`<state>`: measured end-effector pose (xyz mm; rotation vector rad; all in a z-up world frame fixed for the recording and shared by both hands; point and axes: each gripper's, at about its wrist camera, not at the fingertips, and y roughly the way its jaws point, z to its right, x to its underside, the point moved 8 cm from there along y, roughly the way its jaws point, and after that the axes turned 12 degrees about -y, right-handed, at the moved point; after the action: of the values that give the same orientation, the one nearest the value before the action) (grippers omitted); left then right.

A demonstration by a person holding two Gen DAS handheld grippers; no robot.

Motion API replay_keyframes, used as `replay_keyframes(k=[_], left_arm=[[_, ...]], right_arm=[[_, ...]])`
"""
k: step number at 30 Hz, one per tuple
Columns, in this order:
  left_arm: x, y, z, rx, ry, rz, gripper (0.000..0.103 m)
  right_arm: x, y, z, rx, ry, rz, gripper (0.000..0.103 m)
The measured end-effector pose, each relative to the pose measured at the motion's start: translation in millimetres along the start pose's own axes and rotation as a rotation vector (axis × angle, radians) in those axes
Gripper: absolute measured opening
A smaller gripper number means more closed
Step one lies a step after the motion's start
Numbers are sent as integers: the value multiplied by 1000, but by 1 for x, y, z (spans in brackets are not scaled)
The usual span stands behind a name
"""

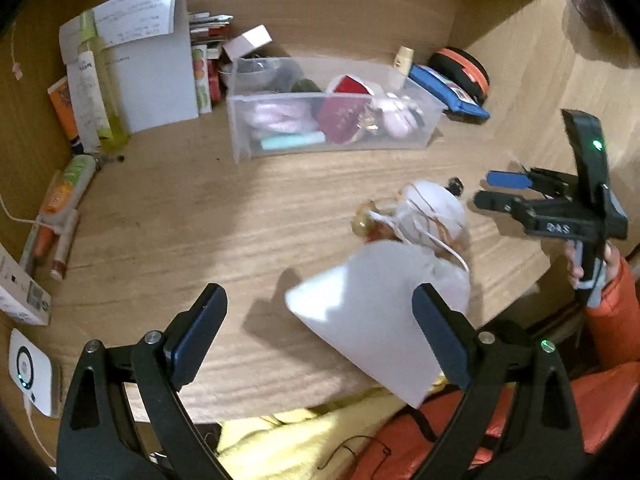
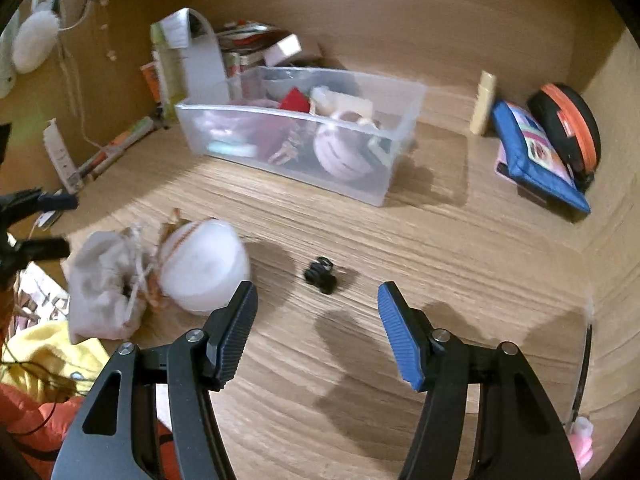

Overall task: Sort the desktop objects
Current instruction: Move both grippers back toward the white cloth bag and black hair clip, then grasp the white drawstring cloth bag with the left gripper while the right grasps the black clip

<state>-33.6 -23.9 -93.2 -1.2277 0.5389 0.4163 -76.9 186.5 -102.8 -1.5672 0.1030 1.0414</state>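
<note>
**rig_op:** Closest to my left cam is that pale cloth pouch, lying on the desk right in front of the left gripper. Jaws are spread wide, nothing between the pads, though one finger overlaps the pouch's edge in the picture. Can't tell if it's touching.

**deskwatch:** What does the pouch look like?

**rig_op:** Off-white fabric, drawstring mouth, crumpled. From my right cam it's greyish and slumped. Just behind it, touching, sits a white round ball with thin orange lines across it.

**deskwatch:** And the right side?

**rig_op:** Right gripper hangs over bare wood with its jaws partly apart and empty. A small black clip lies just beyond its tips, beside the ball.

**deskwatch:** Where's the bin?

**rig_op:** Clear plastic bin stands well behind the pouch, already full of pink and red stuff. A blue pouch leans off to the bin's right.
</note>
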Motion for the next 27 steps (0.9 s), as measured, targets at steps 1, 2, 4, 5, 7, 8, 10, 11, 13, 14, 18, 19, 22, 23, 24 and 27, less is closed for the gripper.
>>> replay_keyframes(k=[1, 2, 4, 5, 7, 8, 10, 11, 13, 14, 18, 19, 22, 23, 24, 27], left_arm=[[3, 0, 4, 5, 10, -3, 95], [6, -1, 8, 6, 24, -4, 95], [9, -1, 15, 11, 51, -4, 96], [12, 0, 21, 17, 72, -8, 97], [16, 1, 32, 36, 113, -12, 102], [19, 3, 38, 44, 148, -10, 102], [22, 9, 46, 40, 193, -19, 102], [24, 14, 48, 26, 222, -29, 102], [25, 24, 50, -8, 260, -43, 102], [24, 32, 51, -19, 277, -56, 102], [23, 52, 53, 3, 293, -99, 102], [22, 57, 54, 1, 296, -101, 103], [15, 66, 53, 9, 271, -95, 103], [12, 68, 53, 9, 263, -94, 103], [10, 68, 52, 14, 253, -89, 103], [7, 65, 46, 45, 206, -73, 103]], right_arm=[[1, 2, 1, -3, 6, -4, 59], [2, 4, 1, -6, 8, -10, 59], [3, 6, 0, -8, 7, -16, 59], [3, 7, -1, -11, 5, -20, 59], [3, 8, -2, -17, 1, -25, 59], [3, 9, -2, -20, 0, -28, 59], [3, 10, -2, -26, -2, -33, 59], [3, 11, -2, -30, -3, -35, 59], [3, 13, -2, -35, -6, -42, 59], [2, 14, -2, -36, -7, -43, 59], [0, 20, -1, -40, -7, -52, 59], [0, 22, 0, -38, -5, -54, 59], [-3, 27, 3, -14, -5, -57, 59], [-4, 29, 4, -20, -4, -60, 59], [-5, 30, 5, -23, -1, -63, 58], [-6, 33, 4, -30, -7, -66, 45]])
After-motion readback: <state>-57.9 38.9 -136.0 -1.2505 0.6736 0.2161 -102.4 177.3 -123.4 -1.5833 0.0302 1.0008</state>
